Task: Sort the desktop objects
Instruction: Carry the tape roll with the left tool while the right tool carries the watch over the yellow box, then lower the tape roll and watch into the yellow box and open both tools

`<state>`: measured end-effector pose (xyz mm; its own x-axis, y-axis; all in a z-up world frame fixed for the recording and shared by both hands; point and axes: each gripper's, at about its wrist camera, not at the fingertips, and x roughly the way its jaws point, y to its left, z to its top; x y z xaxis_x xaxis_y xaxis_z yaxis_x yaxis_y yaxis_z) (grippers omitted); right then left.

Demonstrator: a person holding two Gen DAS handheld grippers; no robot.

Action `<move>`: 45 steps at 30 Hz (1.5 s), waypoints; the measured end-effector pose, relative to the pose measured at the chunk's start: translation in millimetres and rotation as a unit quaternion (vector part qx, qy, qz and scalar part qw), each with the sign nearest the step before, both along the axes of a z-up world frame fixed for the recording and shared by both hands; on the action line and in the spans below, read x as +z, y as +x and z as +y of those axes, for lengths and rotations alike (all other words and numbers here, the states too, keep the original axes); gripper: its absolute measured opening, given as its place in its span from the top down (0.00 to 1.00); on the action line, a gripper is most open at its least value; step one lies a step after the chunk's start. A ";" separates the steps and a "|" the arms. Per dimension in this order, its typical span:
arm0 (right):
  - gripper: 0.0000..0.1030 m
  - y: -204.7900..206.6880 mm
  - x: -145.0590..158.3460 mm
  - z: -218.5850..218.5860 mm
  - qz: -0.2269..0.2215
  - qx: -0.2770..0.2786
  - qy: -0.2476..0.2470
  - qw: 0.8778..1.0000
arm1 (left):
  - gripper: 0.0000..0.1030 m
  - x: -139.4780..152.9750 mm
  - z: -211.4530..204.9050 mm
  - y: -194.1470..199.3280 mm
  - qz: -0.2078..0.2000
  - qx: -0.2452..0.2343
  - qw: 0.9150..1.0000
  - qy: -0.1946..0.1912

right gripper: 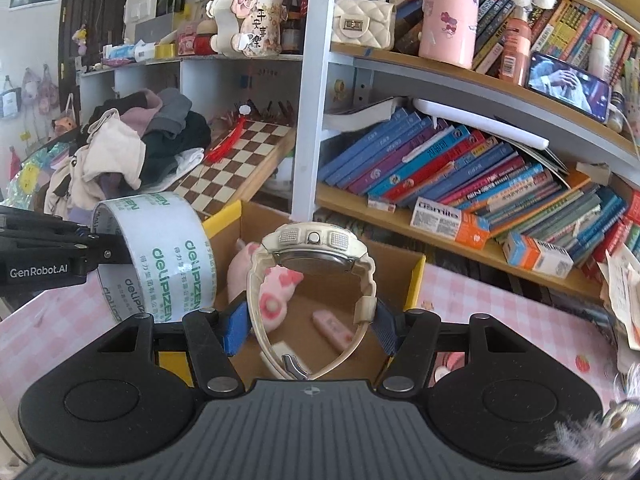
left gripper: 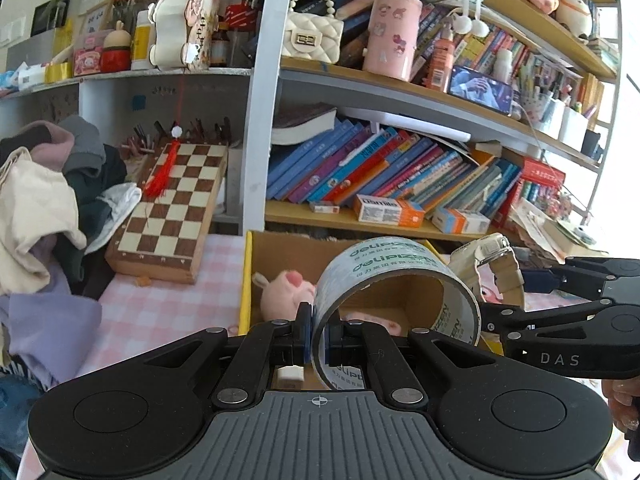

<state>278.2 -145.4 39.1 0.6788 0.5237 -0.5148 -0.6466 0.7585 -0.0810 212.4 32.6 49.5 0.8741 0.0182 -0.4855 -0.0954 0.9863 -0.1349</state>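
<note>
- The left tool (left gripper: 316, 334) is pinching the wall of a roll of tape (left gripper: 396, 280): one blue pad is sitting outside the ring and the other inside it, so the roll is hanging out in front of the tool, over the near edge of the cardboard box (left gripper: 256, 248).
- The right tool (right gripper: 310, 320) is gripping a white watch (right gripper: 312, 256) by its buckled strap, with the pads pressing on the two sides of the loop; the watch face is standing up on top, above the open box (right gripper: 400, 276).
- Both things are being held in the air, just beside each other; neither is lying in the box yet.
- In my judgement the step in hand is to bring both things over the box and drop them in. To do it well, each tool should be lowered close to the box floor before letting go, because the roll can roll away and the watch can land on its glass.
- A pink plush toy (right gripper: 272, 288) and a small pink stick (right gripper: 334, 328) are already lying inside, so the free cardboard beside them is the better landing place.
- It is safer to let go of one thing at a time, as the tools are working very near each other.
- Around the box the pink checked tabletop (left gripper: 168, 304) is carrying a chessboard (left gripper: 176, 204) and a pile of clothes (left gripper: 44, 200).
</note>
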 end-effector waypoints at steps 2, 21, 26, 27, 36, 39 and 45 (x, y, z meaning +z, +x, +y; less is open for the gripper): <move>0.43 11.0 -0.3 4.0 -0.001 0.004 -0.001 1.000 | 0.95 0.3 0.9 10.0 0.002 0.004 1.000 0.005; 0.42 77.3 -51.5 36.2 0.077 0.073 -0.035 0.994 | 0.95 -33.0 3.0 70.9 0.093 0.025 0.994 0.057; 0.42 78.5 -61.4 42.1 0.100 0.094 -0.054 0.989 | 0.94 -42.0 4.1 75.2 0.116 0.031 0.991 0.061; 0.42 78.6 -61.7 42.7 0.102 0.097 -0.056 0.988 | 0.94 -43.6 4.2 75.6 0.120 0.032 0.990 0.062; 0.41 78.6 -67.4 52.0 0.130 0.102 -0.105 0.981 | 0.89 -51.5 -6.2 76.7 0.143 0.022 0.985 0.097; 0.41 82.0 -69.5 53.1 0.144 0.100 -0.109 0.978 | 0.87 -53.2 -11.9 78.4 0.150 0.014 0.983 0.108; 0.39 83.2 -70.4 55.2 0.148 0.098 -0.116 0.977 | 0.82 -54.7 -18.0 80.8 0.159 0.007 0.980 0.118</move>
